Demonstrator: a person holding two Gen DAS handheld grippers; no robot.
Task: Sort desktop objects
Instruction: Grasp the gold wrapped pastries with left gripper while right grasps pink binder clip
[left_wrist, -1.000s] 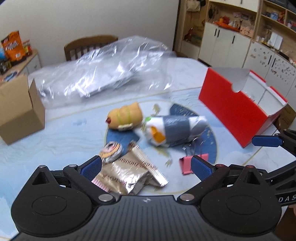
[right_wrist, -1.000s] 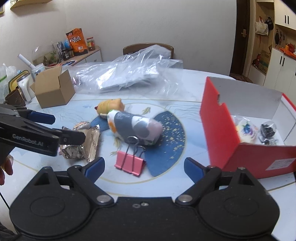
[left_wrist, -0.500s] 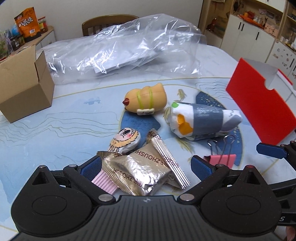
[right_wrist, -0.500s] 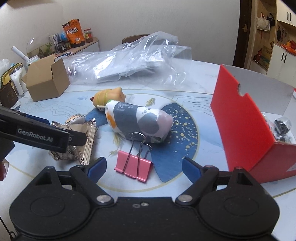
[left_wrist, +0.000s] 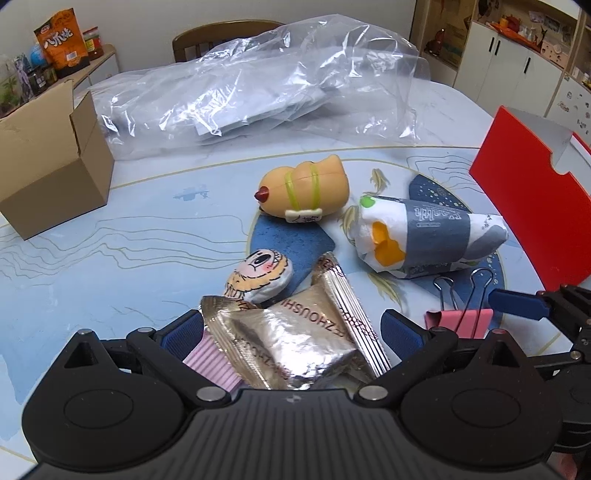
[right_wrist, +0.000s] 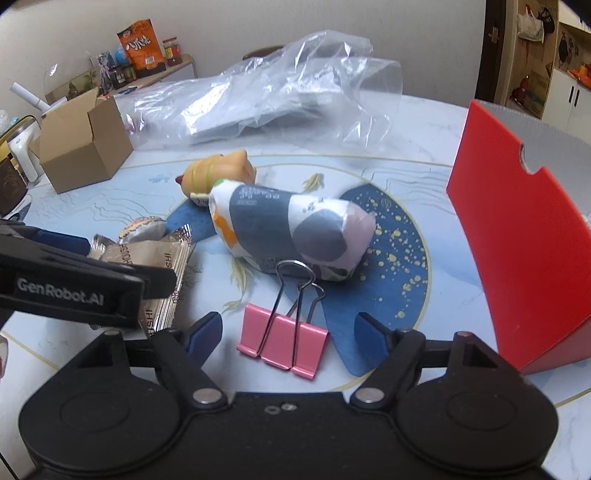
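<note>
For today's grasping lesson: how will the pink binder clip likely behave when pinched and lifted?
The pink binder clip looks stiff, so it probably won't crumple. Its wire handles stand raised and may swing. Lying flat, it seems unlikely to roll.

A pink binder clip (right_wrist: 283, 345) is framed between the closing, untouching jaws of the right gripper (right_wrist: 290, 330); a red box (right_wrist: 524, 236) is seen beyond, rightward.
</note>
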